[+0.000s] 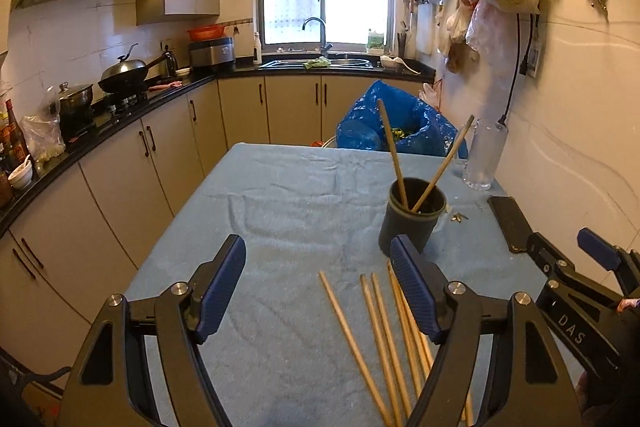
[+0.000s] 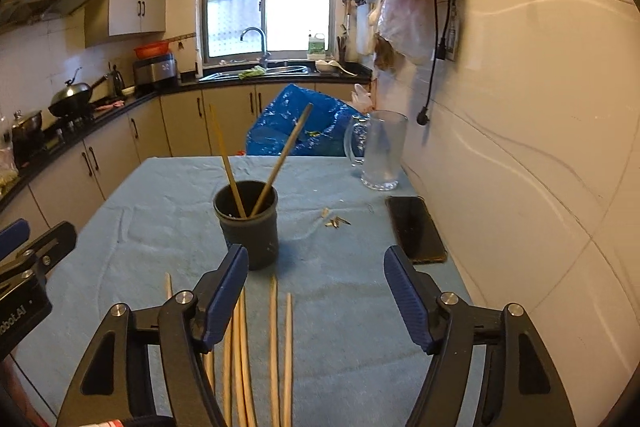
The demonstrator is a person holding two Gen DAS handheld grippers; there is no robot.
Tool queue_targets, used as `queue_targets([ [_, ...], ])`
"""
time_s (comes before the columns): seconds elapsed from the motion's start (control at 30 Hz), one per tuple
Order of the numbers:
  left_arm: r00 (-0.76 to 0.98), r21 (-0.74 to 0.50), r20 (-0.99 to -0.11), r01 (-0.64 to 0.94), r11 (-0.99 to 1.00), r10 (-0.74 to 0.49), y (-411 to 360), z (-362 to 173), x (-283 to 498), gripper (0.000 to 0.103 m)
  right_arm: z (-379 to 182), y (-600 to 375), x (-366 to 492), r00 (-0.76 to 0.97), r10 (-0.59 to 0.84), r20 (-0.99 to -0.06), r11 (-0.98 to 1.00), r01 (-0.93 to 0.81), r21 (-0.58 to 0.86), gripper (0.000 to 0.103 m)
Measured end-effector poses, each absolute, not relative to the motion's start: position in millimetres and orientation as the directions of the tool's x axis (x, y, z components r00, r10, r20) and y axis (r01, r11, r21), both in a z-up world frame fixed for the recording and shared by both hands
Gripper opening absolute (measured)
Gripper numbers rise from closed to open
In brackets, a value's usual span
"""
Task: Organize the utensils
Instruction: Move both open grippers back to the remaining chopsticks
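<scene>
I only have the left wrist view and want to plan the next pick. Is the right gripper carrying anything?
Observer: No. The right gripper is open and grips nothing; two loose chopsticks lie on the blue cloth below its gap.
Operator: The right gripper hides the near end of the phone from me. Does it hang off the table?
Observer: No. The phone lies flat with its whole length on the cloth, close to the wall-side edge and apart from the dark cup.
</scene>
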State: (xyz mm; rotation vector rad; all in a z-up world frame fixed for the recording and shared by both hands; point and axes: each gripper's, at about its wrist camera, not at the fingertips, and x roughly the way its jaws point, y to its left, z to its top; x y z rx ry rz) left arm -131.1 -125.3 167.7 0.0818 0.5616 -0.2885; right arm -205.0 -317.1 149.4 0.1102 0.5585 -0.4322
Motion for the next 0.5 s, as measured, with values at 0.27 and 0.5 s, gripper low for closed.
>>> queue_targets([
  [0.27,0.798,-0.005,-0.566,0.249,0.968,-0.208,-108,153,-127,0.074,145,-311,-208,0.734,-0.406,-0.544,0.891,0.451,-0.057,0.077],
  [0.5,0.753,-0.041,-0.629,0.217,0.975,-0.194,-88,130,-109,0.075,130,-322,-203,0.731,-0.339,-0.592,0.908,0.418,-0.004,0.08],
])
